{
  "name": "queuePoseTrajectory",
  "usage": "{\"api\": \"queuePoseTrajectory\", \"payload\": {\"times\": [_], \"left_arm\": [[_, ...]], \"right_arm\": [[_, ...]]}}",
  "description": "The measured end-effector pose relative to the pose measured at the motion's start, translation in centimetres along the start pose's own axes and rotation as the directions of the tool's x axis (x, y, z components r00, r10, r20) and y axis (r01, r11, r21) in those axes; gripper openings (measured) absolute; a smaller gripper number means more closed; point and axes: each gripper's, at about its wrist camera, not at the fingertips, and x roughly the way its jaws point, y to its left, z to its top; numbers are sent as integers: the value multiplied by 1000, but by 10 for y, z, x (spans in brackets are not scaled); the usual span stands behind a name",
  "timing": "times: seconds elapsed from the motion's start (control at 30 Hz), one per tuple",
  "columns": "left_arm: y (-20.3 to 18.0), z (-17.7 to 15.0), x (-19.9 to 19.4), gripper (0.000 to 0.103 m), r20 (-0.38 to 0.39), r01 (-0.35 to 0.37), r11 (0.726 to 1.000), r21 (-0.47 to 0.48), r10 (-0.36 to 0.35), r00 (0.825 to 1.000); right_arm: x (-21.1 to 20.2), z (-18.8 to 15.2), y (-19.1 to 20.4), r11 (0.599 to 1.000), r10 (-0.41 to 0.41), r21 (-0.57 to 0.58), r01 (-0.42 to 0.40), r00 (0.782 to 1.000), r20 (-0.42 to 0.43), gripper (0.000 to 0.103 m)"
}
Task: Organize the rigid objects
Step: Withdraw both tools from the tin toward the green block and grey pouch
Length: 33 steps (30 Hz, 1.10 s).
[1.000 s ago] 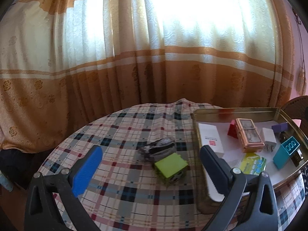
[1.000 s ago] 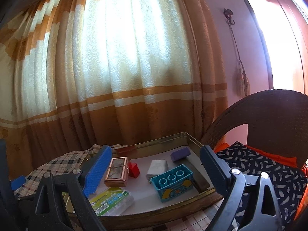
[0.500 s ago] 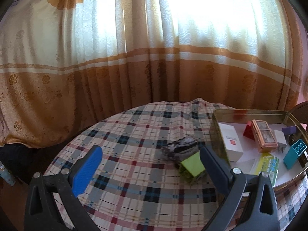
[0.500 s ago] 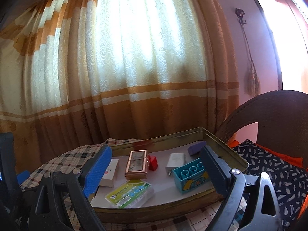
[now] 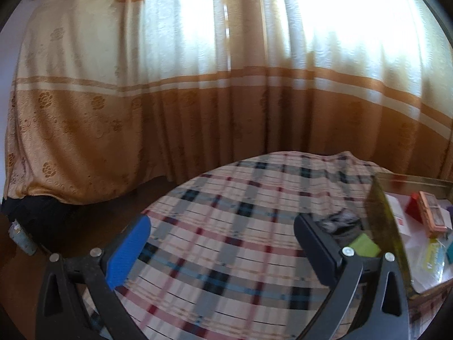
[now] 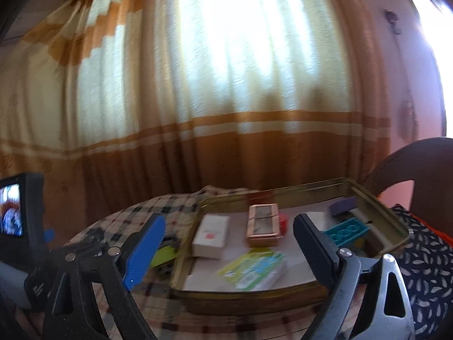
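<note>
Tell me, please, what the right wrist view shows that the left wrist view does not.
Only the right wrist view shows the purple block, the dark chair and the left gripper's camera screen. Only the left wrist view shows the floor beside the table. Both show the metal tray, white box, copper-framed box, lime-green block and curtain.

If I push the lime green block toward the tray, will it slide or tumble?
The lime green block looks boxy and flat-faced, so it should slide, not roll. The plaid tablecloth may drag or bunch. The dark crumpled item sits close by and could get pushed along.
</note>
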Motion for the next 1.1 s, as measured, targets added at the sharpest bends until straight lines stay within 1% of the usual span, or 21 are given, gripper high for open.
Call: {"api": "queuePoseTrajectory", "payload": {"times": [0.03,0.07,0.1,0.17,0.3,0.43,0.57,0.63,0.7,0.8,0.93,1.0,1.03,1.1], "left_arm": [[4,1,2,103,-2,-9,1000,-7,9,1000],[7,1,3,103,-4,-14,1000,-11,14,1000],[11,1,5,103,-7,-22,1000,-17,22,1000],[18,2,9,103,-12,-39,999,-29,39,999],[32,3,16,103,-21,-73,996,-57,72,997],[46,4,24,103,-59,-86,990,-114,80,995],[54,4,30,103,-68,-116,985,-129,108,992],[58,4,32,103,-71,-124,983,-139,115,991],[61,5,35,103,-77,-133,980,-146,123,989],[65,5,36,103,-74,-148,977,-156,138,988],[67,5,40,103,-86,-143,976,-166,130,988],[69,5,40,103,-87,-139,975,-173,125,988],[70,4,40,103,-89,-136,975,-176,122,989],[71,5,42,103,-96,-134,975,-180,118,988]], "right_arm": [[2,-1,5,1000,22,-8,-22,1000,-15,90],[4,-2,11,999,41,-16,-42,999,-28,85],[8,-3,18,997,74,-23,-75,996,-45,82],[11,-5,27,993,110,-26,-111,992,-60,74],[23,-11,49,980,191,-26,-195,973,-128,73],[35,-15,66,975,214,-20,-221,961,-177,73],[51,-20,80,979,195,-12,-204,951,-241,73],[56,-23,83,984,165,-15,-176,949,-270,73],[62,-25,85,986,156,0,-164,941,-300,73],[75,-29,92,992,109,-22,-123,934,-340,73],[88,-27,91,999,21,-17,-30,932,-363,71],[96,-25,93,1000,-7,-23,-2,929,-370,71],[102,-25,94,1000,-18,-26,9,924,-383,71],[109,-24,98,999,-33,-41,18,920,-392,71]]}}
